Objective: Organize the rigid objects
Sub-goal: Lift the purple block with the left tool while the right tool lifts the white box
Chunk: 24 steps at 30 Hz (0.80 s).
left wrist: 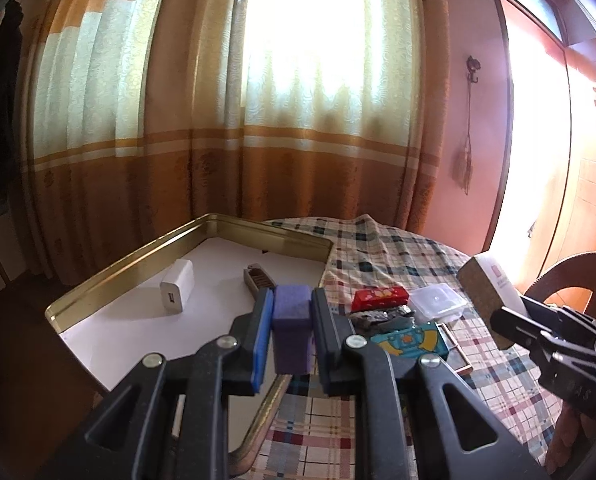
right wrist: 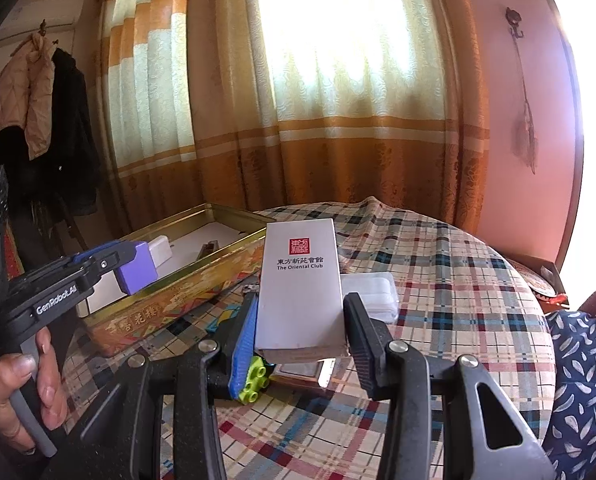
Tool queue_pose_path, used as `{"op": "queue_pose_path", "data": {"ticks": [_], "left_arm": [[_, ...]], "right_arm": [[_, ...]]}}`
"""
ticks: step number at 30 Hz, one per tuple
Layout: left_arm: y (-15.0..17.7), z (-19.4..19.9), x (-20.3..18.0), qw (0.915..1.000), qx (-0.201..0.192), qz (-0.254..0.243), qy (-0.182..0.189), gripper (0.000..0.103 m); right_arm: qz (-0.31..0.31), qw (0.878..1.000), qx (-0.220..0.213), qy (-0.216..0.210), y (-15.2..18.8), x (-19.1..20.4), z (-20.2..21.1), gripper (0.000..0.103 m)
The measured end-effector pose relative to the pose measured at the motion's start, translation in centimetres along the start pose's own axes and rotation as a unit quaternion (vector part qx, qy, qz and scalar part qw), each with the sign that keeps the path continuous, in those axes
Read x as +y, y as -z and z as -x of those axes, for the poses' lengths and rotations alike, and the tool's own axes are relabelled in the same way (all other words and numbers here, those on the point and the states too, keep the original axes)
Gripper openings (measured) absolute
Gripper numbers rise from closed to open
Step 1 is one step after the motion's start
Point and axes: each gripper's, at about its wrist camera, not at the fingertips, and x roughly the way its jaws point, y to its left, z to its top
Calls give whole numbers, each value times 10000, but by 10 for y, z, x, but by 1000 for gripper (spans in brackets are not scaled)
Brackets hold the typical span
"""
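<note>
Left gripper (left wrist: 291,320) clamped on a purple block (left wrist: 291,332), pads pressing both sides; block sits over the near edge of the gold tin (left wrist: 129,258), off its floor. From the right wrist view the block (right wrist: 137,268) hangs above the tin's front wall (right wrist: 185,284).

Right gripper (right wrist: 300,320) closed on a white box (right wrist: 302,280) printed "The Oriental Club", held upright and lifted over the bench (right wrist: 458,272), right of the tin. In the left view the box (left wrist: 494,300) shows its brown underside, tilted.

Tin has a white liner; inside it lie a white charger (left wrist: 177,286) near the left wall and a brown clip-like piece (left wrist: 257,280) mid-floor, apart from each other.

On the plaid cloth just right of the tin: red pack (left wrist: 380,298), clear lidded container (left wrist: 438,304), a dark patterned item (left wrist: 382,318) below the red pack, a teal card pack (left wrist: 410,342), a framed flat item (left wrist: 458,360) partly hidden. A lime toy brick (right wrist: 253,380) lies under the right gripper.

A hand (right wrist: 13,392) holds the left gripper's handle.
</note>
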Motion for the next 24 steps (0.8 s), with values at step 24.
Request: {"op": "queue_pose_path", "data": {"ticks": [24], "left_arm": [[-3,-3,21,9995,-92,185,-245,18]], "right_arm": [[102,9988,-245,-402,-16,42,-14,45]]}}
